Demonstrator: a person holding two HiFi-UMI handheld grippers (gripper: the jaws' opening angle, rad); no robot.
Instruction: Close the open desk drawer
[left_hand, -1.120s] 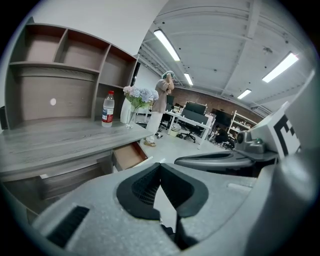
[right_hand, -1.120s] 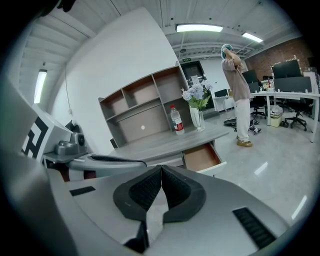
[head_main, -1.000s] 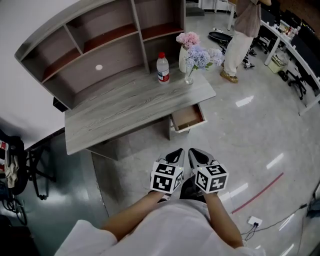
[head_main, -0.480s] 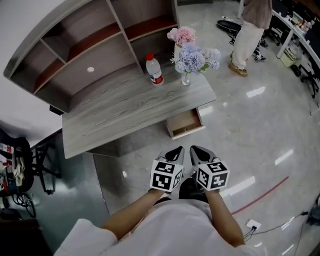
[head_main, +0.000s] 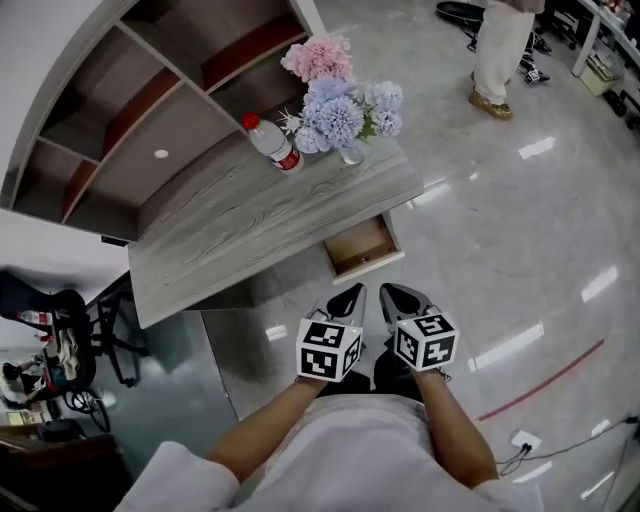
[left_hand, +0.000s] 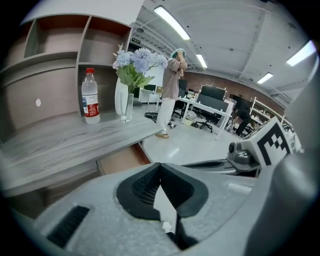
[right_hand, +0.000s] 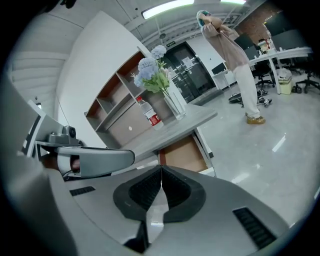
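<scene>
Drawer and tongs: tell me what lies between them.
Only bare glossy floor, seen in the head view, separates the open drawer from the left tongs and right tongs.

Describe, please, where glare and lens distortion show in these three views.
Head view: sharp, with white glare streaks on the glossy floor. Left gripper view: round fisheye frame with dark corners; the ceiling lights are blown out. Right gripper view: same dark corners, a blown-out ceiling light, and the whole scene leans.
</scene>
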